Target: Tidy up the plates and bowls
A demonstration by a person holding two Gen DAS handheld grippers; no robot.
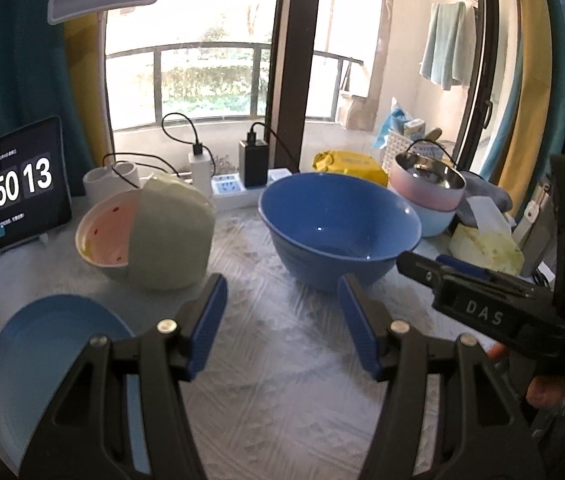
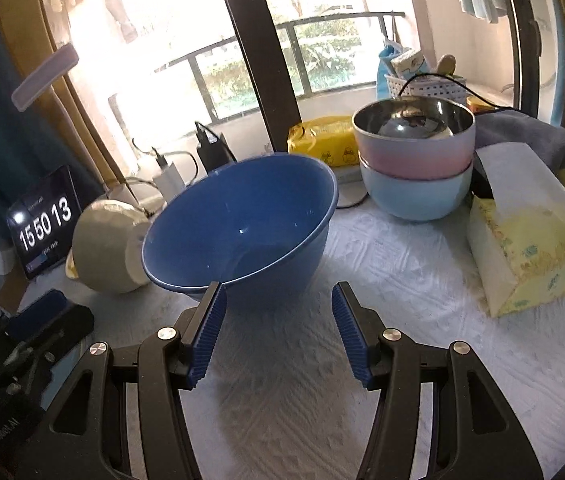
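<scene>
A large blue bowl [image 1: 338,220] [image 2: 238,220] stands mid-table. Left of it a green bowl [image 1: 170,236] [image 2: 102,252] lies tilted against a pink-lined bowl [image 1: 102,232]. A blue plate [image 1: 42,356] lies at the near left, partly under my left gripper's arm. At the back right a steel-lined pink bowl [image 1: 426,184] [image 2: 414,144] sits stacked in a light blue bowl [image 1: 438,220] [image 2: 414,196]. My left gripper [image 1: 280,292] is open and empty, just short of the blue bowl. My right gripper [image 2: 278,300] is open and empty, its left finger near the blue bowl's front rim.
A tablet clock [image 1: 14,188] stands at the far left. A power strip with chargers [image 1: 238,184] lines the back edge. A tissue box [image 2: 522,240] sits on the right, with a yellow pack [image 2: 322,140] and a basket [image 2: 426,84] behind. White cloth [image 2: 362,280] covers the table.
</scene>
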